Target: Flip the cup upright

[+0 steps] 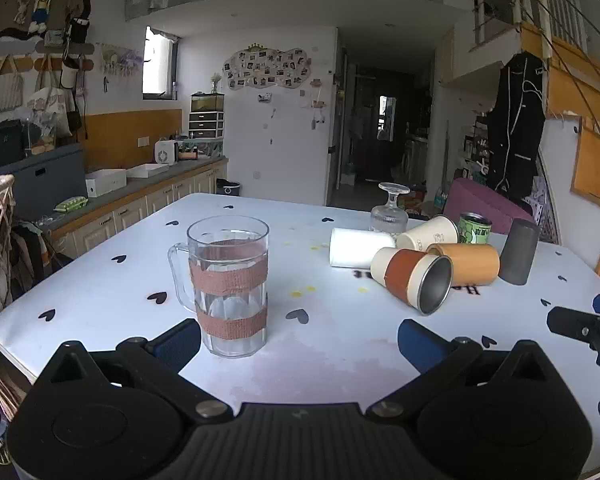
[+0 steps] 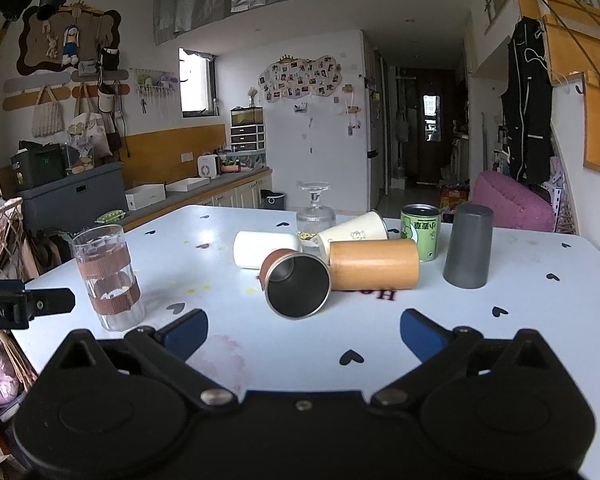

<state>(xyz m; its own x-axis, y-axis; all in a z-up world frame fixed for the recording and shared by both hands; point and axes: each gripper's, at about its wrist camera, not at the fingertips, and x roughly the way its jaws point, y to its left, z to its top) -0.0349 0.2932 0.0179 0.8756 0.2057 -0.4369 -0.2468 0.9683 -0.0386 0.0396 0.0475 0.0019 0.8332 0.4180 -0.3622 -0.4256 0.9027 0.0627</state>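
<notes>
A clear glass mug point(image 1: 228, 286) with brown tape bands stands upright on the white table point(image 1: 100, 300), just ahead of my left gripper's left finger; it also shows in the right wrist view point(image 2: 107, 278). My left gripper point(image 1: 299, 340) is open and empty. A metal cup with a brown sleeve point(image 2: 296, 282) lies on its side, mouth toward me, ahead of my open, empty right gripper point(image 2: 304, 330); it shows in the left wrist view too point(image 1: 414, 280). Around it lie a white cup point(image 2: 265, 249), a cream cup point(image 2: 352, 233) and an orange cup point(image 2: 374, 264).
A grey cup point(image 2: 468, 246) stands mouth down at the right, a green can point(image 2: 420, 230) stands behind the orange cup, and a stemmed glass point(image 2: 315, 210) stands upside down at the back. A pink seat point(image 2: 512, 202) is beyond the table's far edge.
</notes>
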